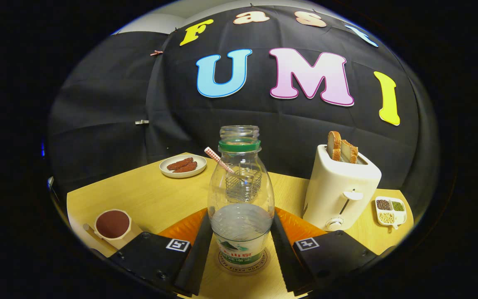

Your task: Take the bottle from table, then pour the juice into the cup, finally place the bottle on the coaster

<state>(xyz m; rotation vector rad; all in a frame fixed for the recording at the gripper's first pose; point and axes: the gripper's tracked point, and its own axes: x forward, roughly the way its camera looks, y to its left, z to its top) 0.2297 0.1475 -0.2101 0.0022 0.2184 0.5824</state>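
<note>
Wooden tabletop (147, 195) against dark cloth. Gripper (241, 245) spread about a bottle's width, fingers flanking the uncapped bottle (241, 195); seemingly just clear of its sides, though contact hard to judge. Bottle upright on the round coaster (242, 262), part-filled. Behind it an orange mat (301, 226); cup (113, 224) off left, toaster (340, 191) with bread right.

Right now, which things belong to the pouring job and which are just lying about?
Job: bottle standing on the coaster, between the gripper fingers; cup with straw behind it.
Lying about: toaster, bread, plate, bowl, seed dish.
</note>
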